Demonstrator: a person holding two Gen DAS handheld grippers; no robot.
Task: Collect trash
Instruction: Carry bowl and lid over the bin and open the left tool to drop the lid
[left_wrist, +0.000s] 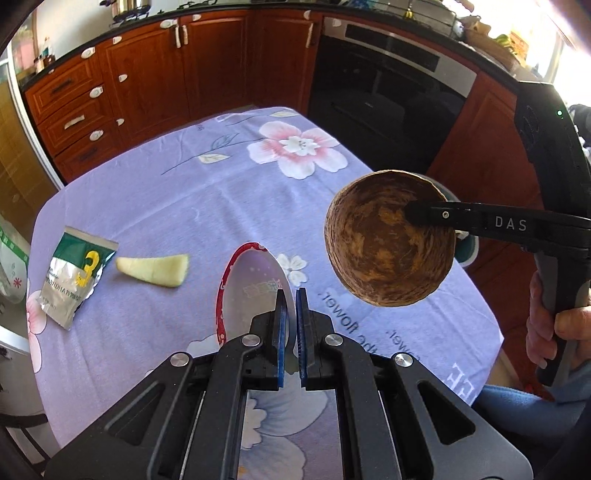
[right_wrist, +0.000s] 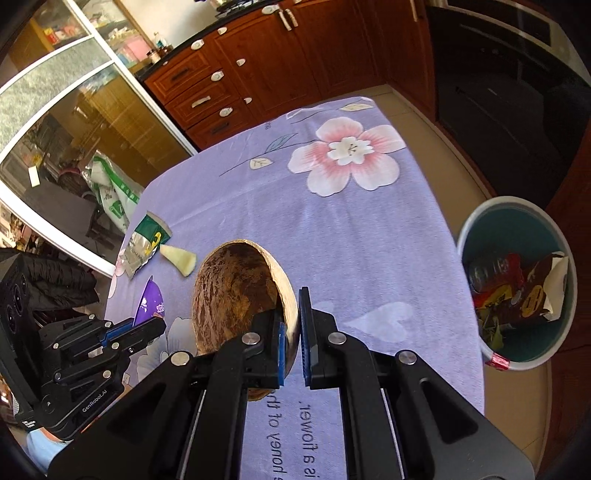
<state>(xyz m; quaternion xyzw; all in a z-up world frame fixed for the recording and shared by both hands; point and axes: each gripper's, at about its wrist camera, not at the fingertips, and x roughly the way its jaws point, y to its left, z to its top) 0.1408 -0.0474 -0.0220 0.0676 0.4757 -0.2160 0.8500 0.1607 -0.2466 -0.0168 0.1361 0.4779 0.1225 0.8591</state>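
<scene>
My right gripper (right_wrist: 291, 302) is shut on the rim of a brown half coconut shell (right_wrist: 236, 291), held above the purple flowered tablecloth (right_wrist: 351, 240). In the left wrist view that shell (left_wrist: 388, 243) hangs at the right with the right gripper (left_wrist: 412, 212) clamped on its edge. My left gripper (left_wrist: 291, 295) is shut on a thin round lid with a red rim (left_wrist: 243, 280); its purple side (right_wrist: 149, 302) shows in the right wrist view. On the cloth lie a green and silver packet (left_wrist: 77, 273) and a pale fruit slice (left_wrist: 155, 271).
A round bin (right_wrist: 517, 206) with wrappers inside stands on the floor past the table's right edge. Wooden cabinets (left_wrist: 147, 74) and a dark oven (left_wrist: 388, 92) line the far side. A plastic bag (right_wrist: 110, 192) lies left of the table. A hand (left_wrist: 554, 325) grips the right handle.
</scene>
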